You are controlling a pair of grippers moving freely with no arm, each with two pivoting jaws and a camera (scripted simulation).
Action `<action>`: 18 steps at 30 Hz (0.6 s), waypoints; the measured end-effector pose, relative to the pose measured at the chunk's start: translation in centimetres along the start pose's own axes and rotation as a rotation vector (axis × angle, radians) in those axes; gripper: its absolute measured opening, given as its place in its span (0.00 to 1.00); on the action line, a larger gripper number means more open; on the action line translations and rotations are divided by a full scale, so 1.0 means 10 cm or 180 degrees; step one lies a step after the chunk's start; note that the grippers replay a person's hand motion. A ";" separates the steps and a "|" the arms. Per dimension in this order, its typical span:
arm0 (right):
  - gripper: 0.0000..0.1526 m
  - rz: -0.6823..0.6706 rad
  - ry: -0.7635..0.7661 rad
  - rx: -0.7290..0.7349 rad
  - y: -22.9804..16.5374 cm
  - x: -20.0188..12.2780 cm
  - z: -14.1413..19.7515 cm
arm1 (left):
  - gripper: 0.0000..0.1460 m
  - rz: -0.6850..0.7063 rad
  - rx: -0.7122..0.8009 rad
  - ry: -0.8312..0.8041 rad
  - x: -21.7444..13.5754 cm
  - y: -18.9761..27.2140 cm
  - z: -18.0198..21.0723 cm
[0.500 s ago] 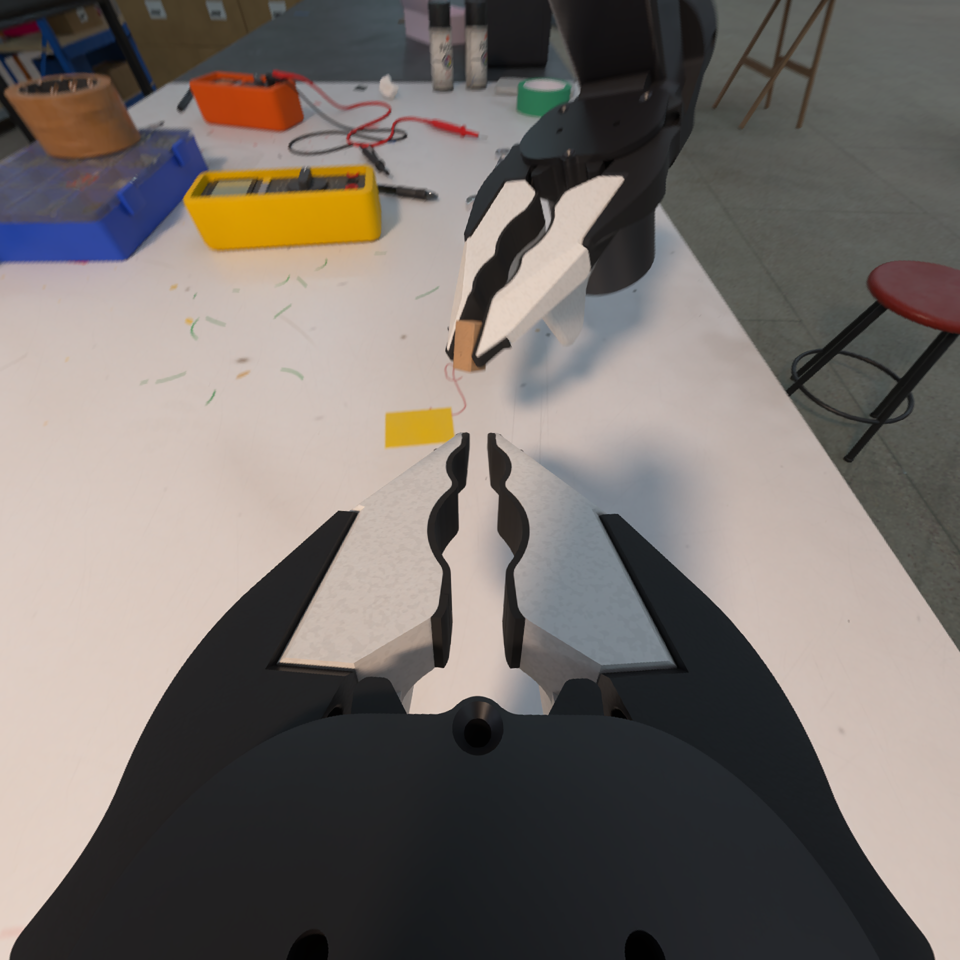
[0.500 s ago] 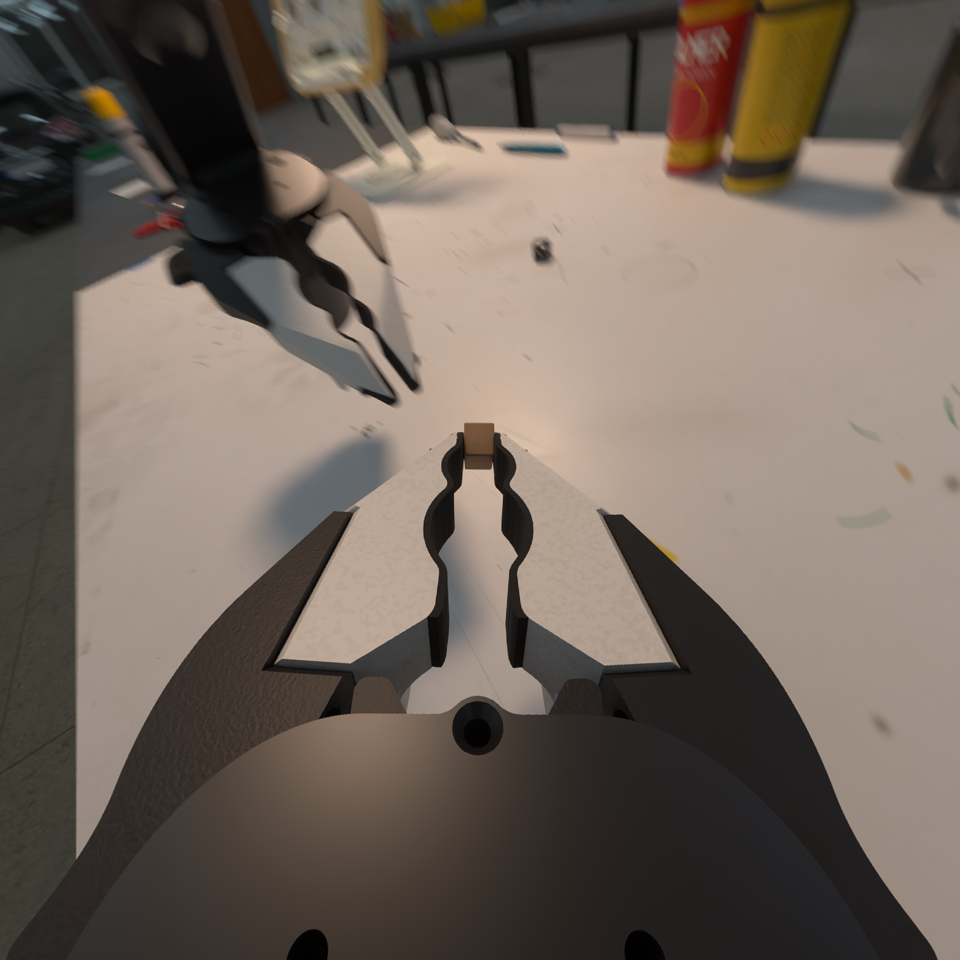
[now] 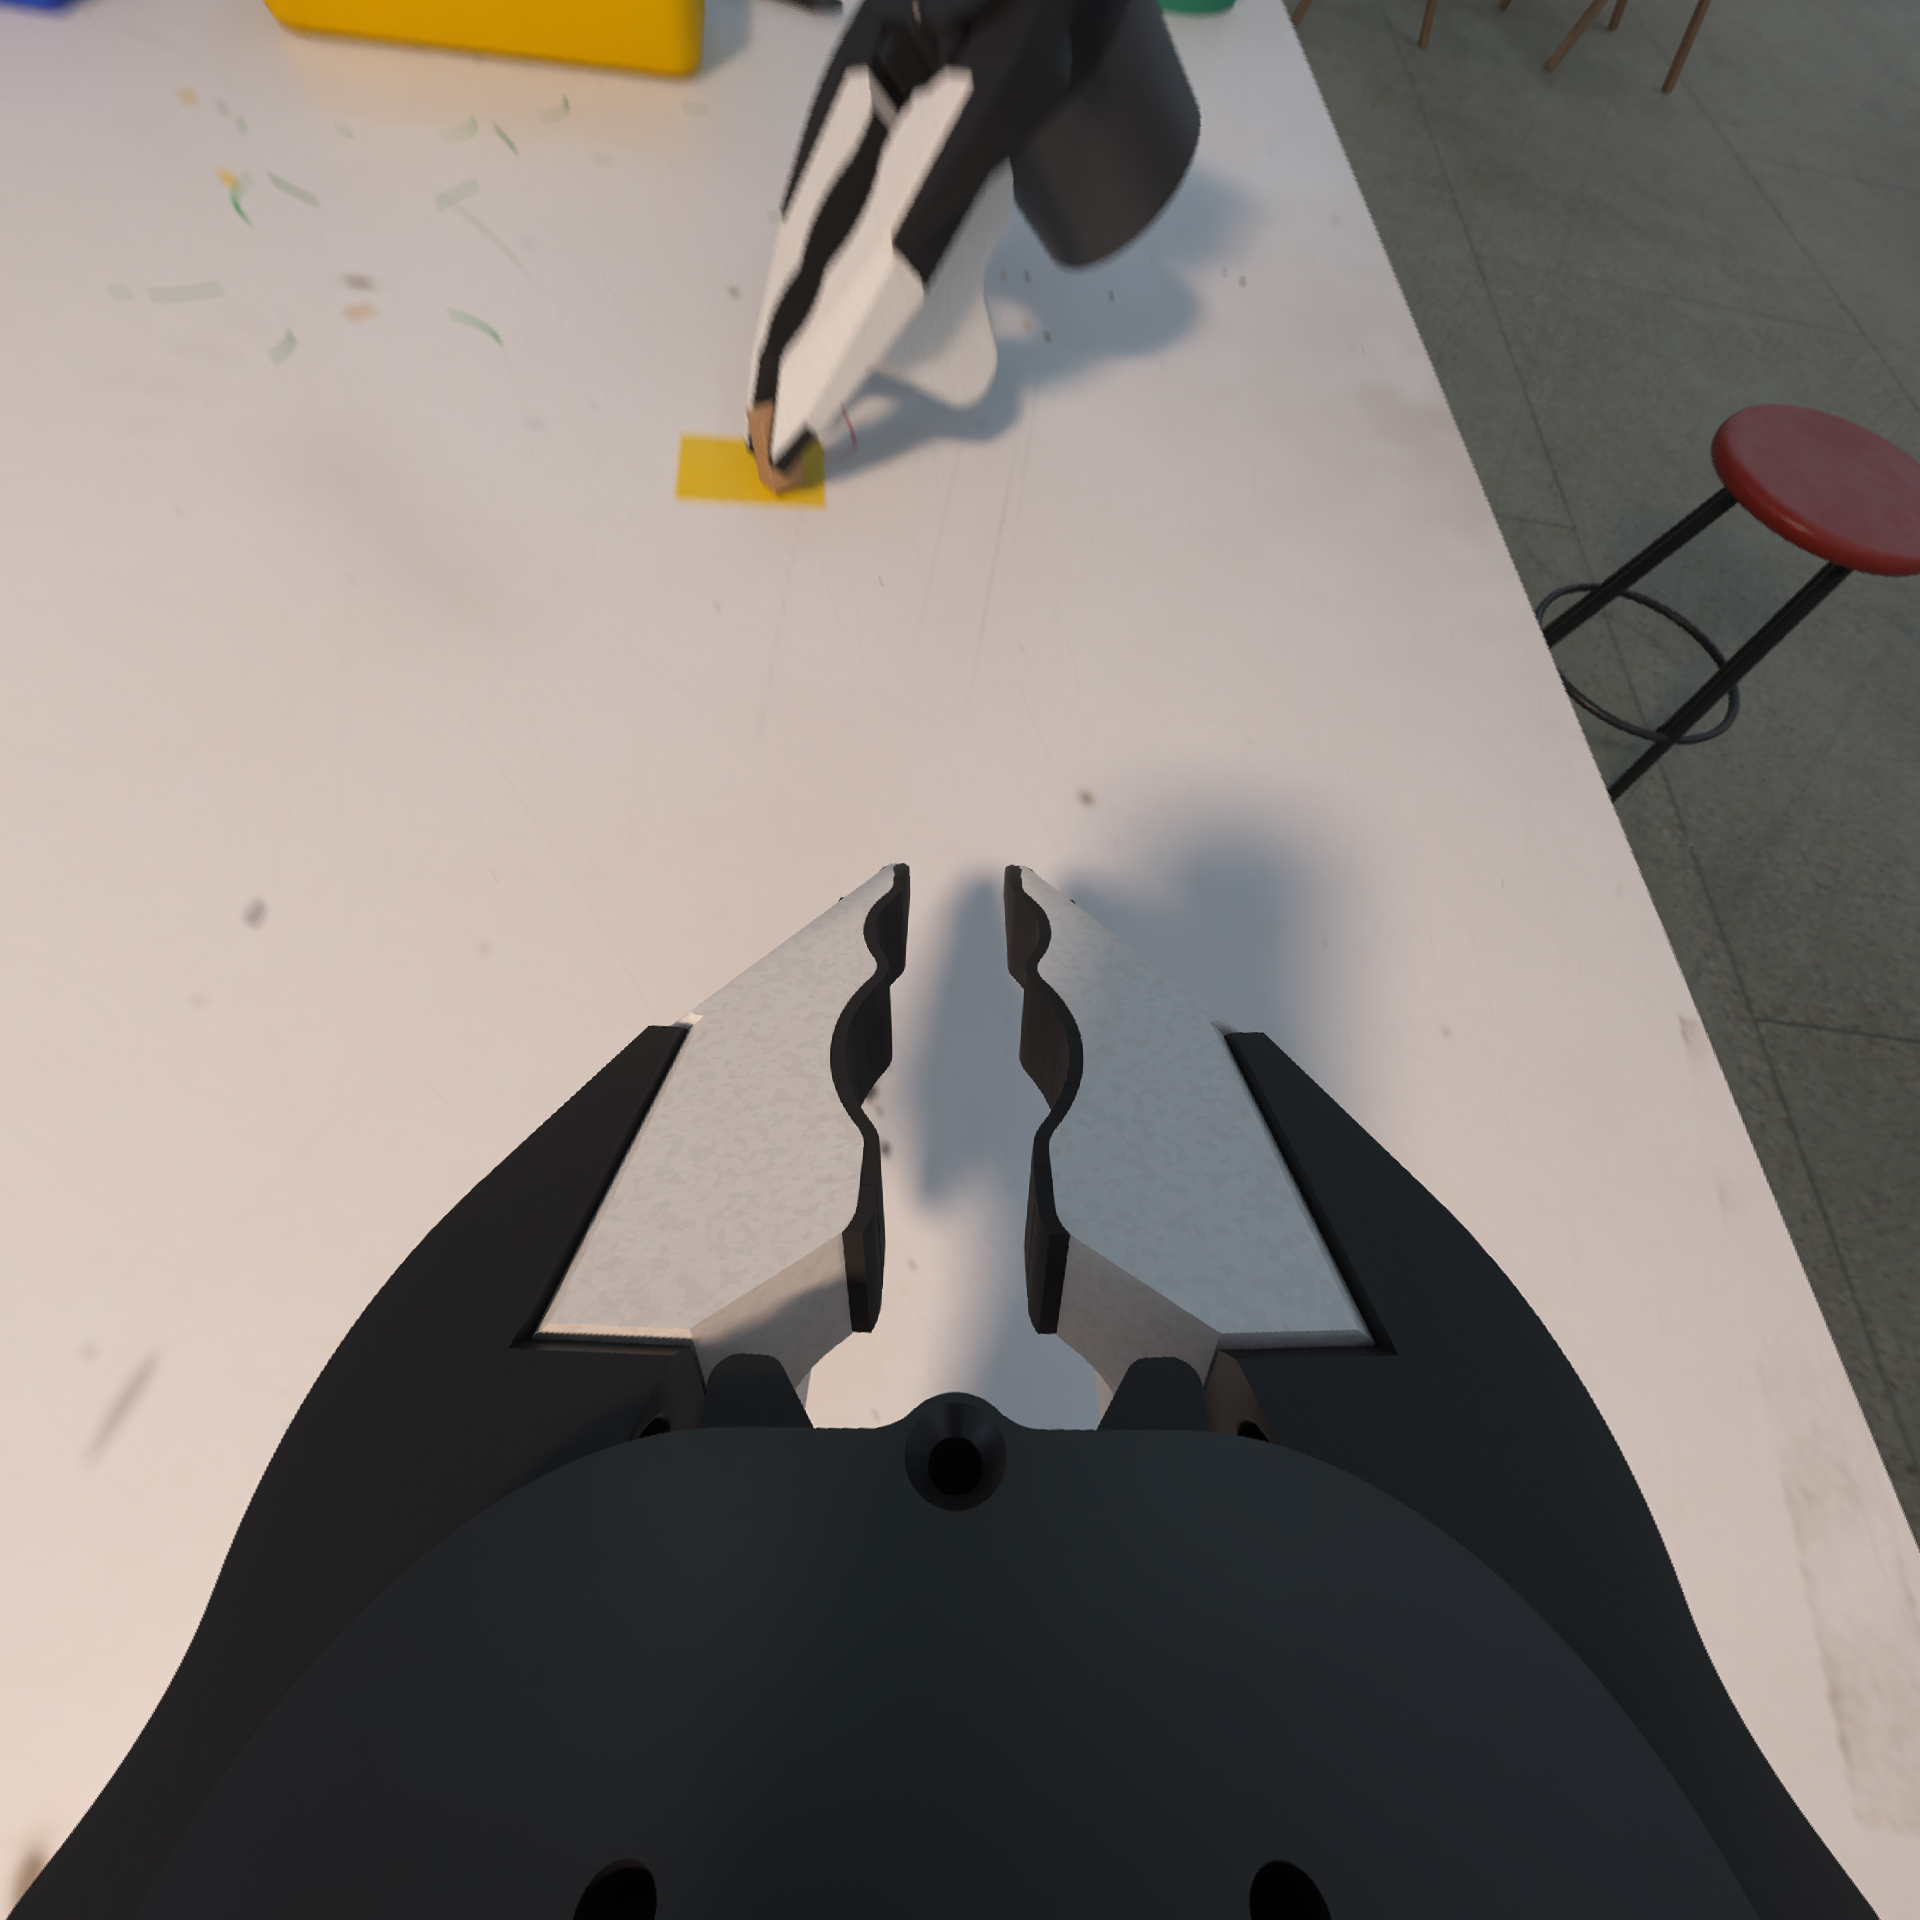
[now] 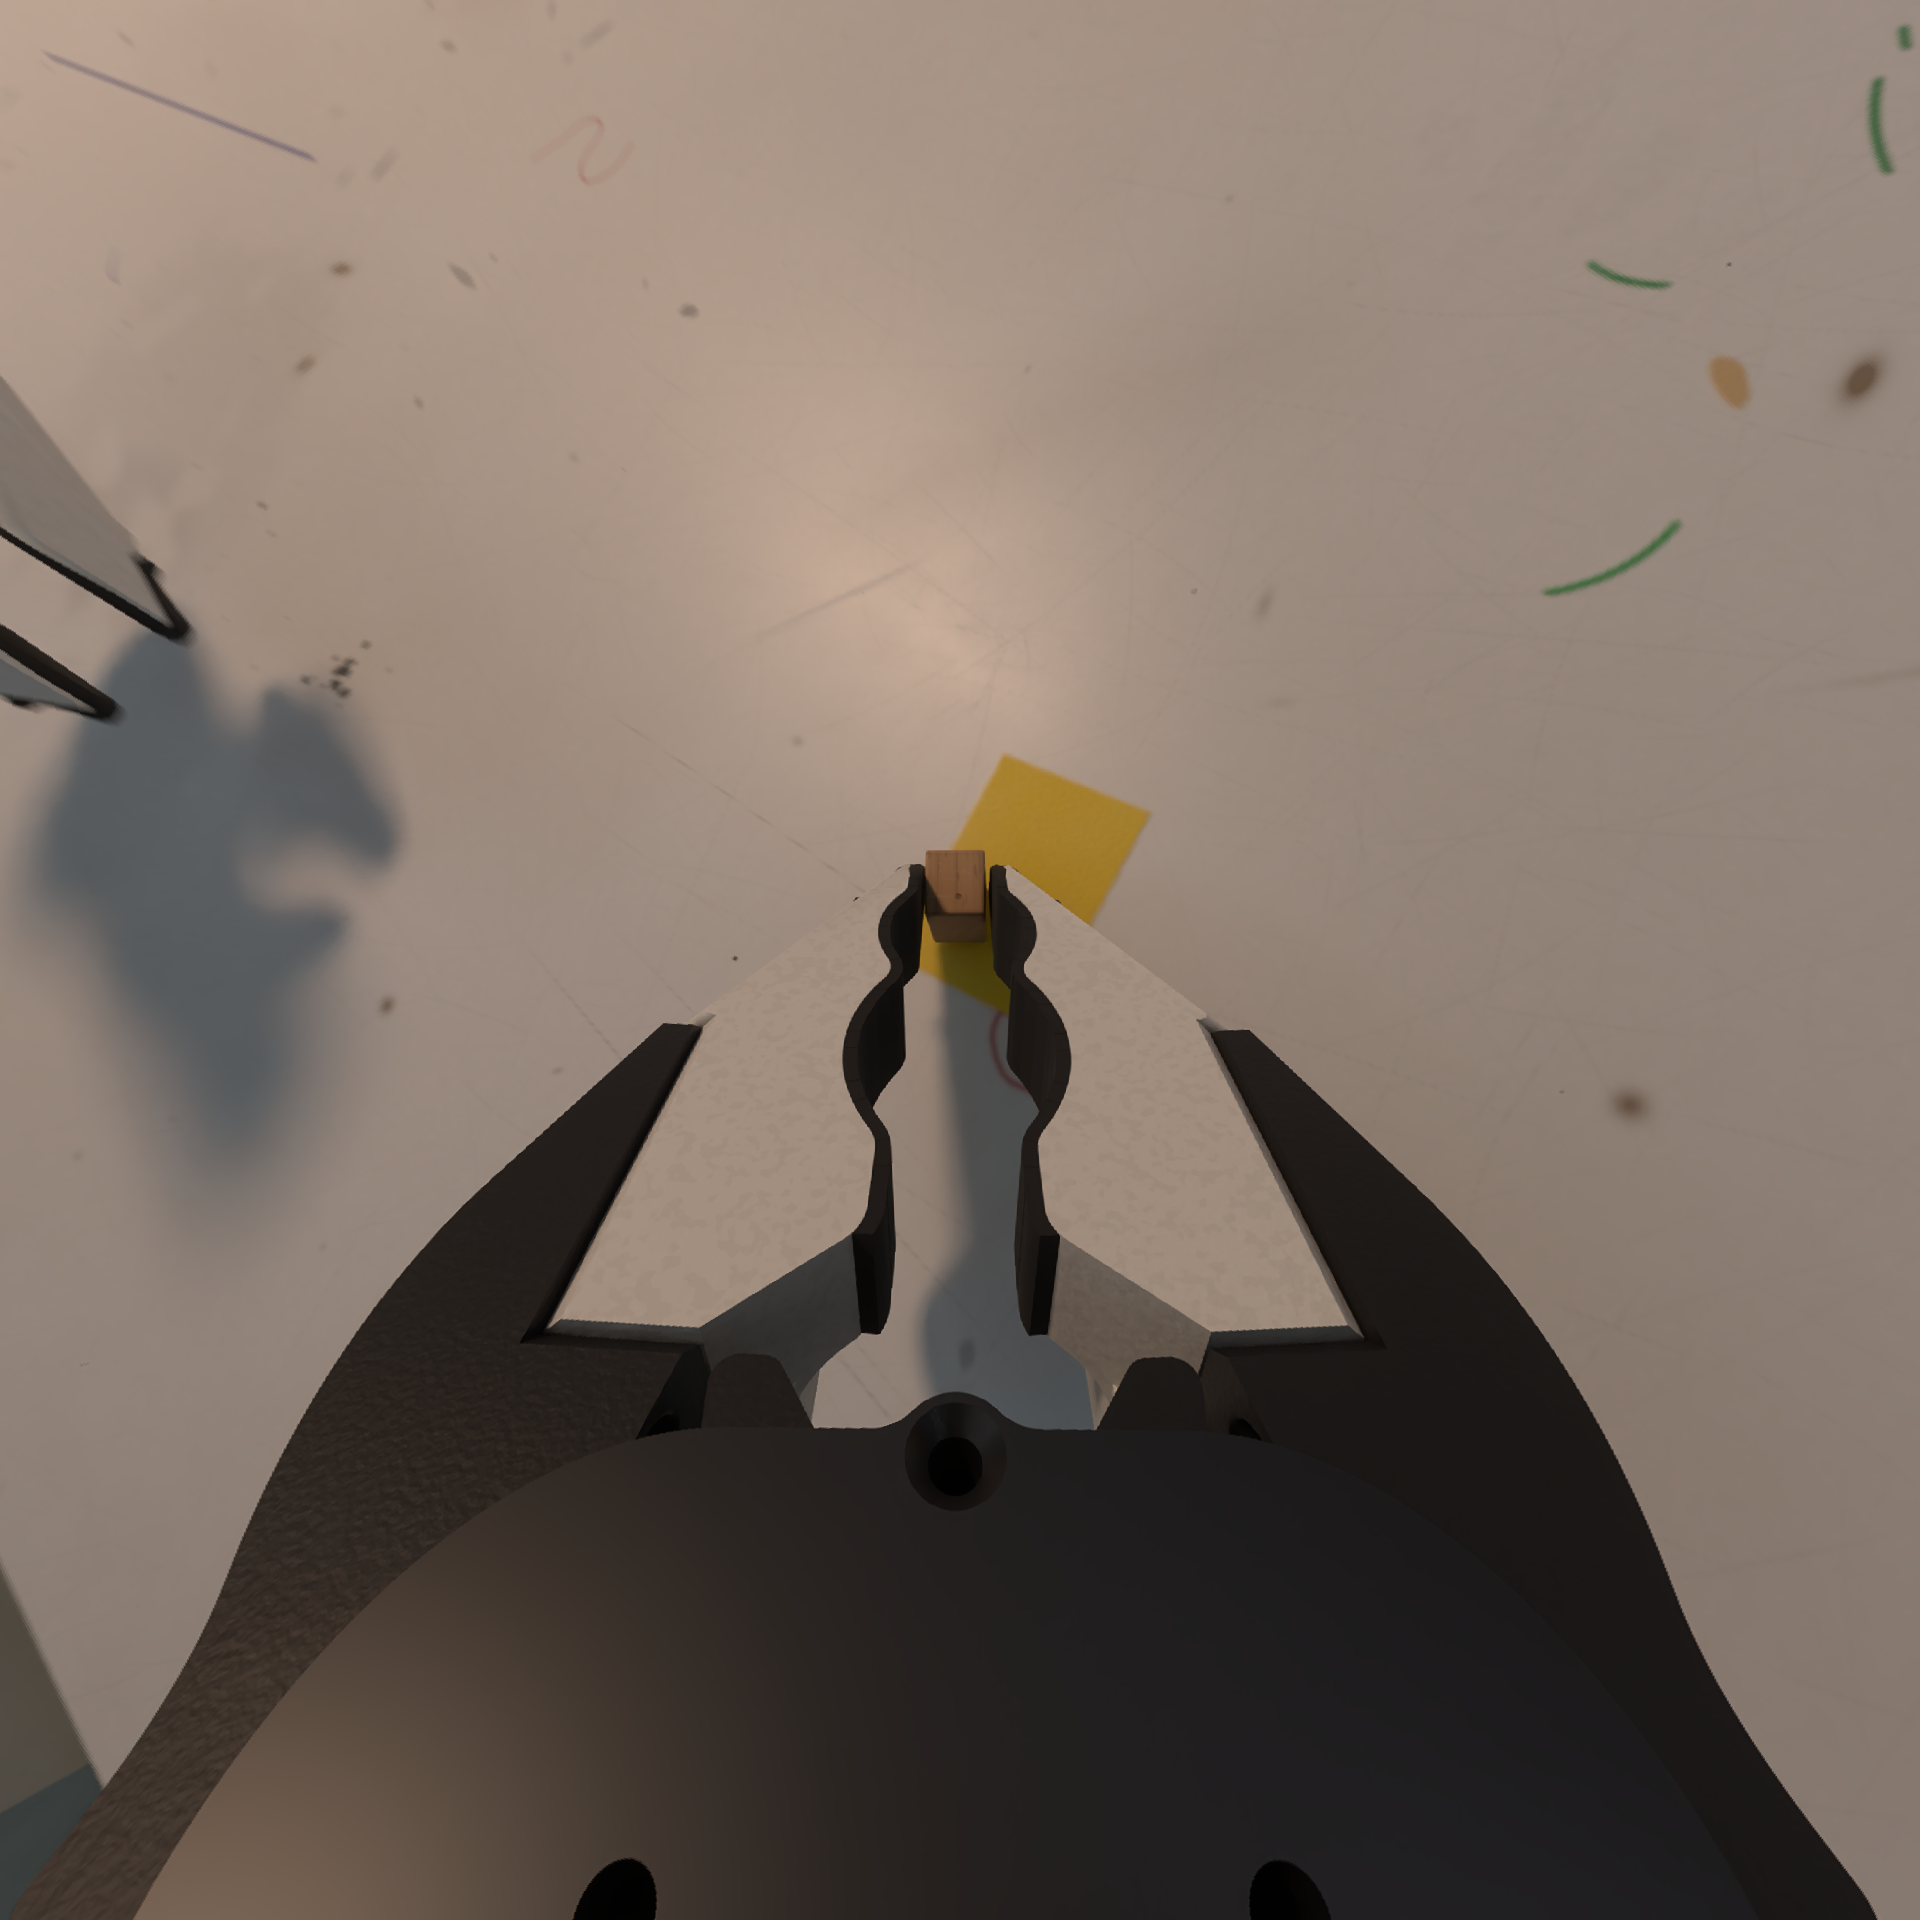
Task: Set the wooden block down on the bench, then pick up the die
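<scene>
Pale brown wood with a faint grain is what I see of the wooden block [image 4: 955, 896], a small cube pinched at the very tips of my right gripper [image 4: 955, 883], whose fingers are clamped against its two sides. It sits over the near corner of a yellow paper patch [image 4: 1049, 842] lying flat on the white bench [image 4: 1351, 727]; from the left wrist view the block [image 3: 774, 470] looks to be down at that patch [image 3: 727, 473], but I cannot tell whether it actually touches. My left gripper [image 3: 956, 883] hangs low over the bench [image 3: 416, 675] well short of the patch, its fingers parted with a narrow gap and nothing between them. Around the block the surface is open on every side, marked only by specks and green wire clippings [image 4: 1610, 561] off to the right. The left view alone shows the bench's right edge, the grey floor beyond it, a red stool [image 3: 1818, 488], and a yellow case [image 3: 488, 31] at the far end. The right view alone shows the block's top face and the left gripper's fingertips [image 4: 156, 623] at the frame's left edge, above their shadow. No die shows in either view.
</scene>
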State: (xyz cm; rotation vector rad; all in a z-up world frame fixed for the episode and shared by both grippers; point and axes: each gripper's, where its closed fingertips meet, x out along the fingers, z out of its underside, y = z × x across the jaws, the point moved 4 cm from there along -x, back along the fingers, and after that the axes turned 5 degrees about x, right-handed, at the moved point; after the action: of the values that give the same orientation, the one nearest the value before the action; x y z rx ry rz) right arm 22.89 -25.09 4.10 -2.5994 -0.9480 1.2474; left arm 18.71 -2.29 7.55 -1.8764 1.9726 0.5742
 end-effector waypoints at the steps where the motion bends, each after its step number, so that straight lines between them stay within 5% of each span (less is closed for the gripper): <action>1: 0.09 -0.0063 0.0035 0.0034 -0.01 -0.01 -0.01 | 0.13 0.0002 -0.0027 -0.0034 -0.01 0.04 0.09; 11: 0.10 -0.0266 0.0835 -0.0091 -0.05 -0.27 -0.31 | 0.18 -0.0668 0.0290 0.0273 -0.17 0.15 0.45; 18: 0.12 0.0161 0.1667 -0.0333 0.16 -0.34 -0.65 | 0.21 -0.0775 0.0415 0.0465 -0.29 0.07 0.45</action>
State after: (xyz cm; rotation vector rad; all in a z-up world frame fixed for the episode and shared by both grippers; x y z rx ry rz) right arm 26.83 -27.26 10.06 -2.8197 -0.8592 0.4784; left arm 18.07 2.54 5.25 -2.0849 1.7806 0.2396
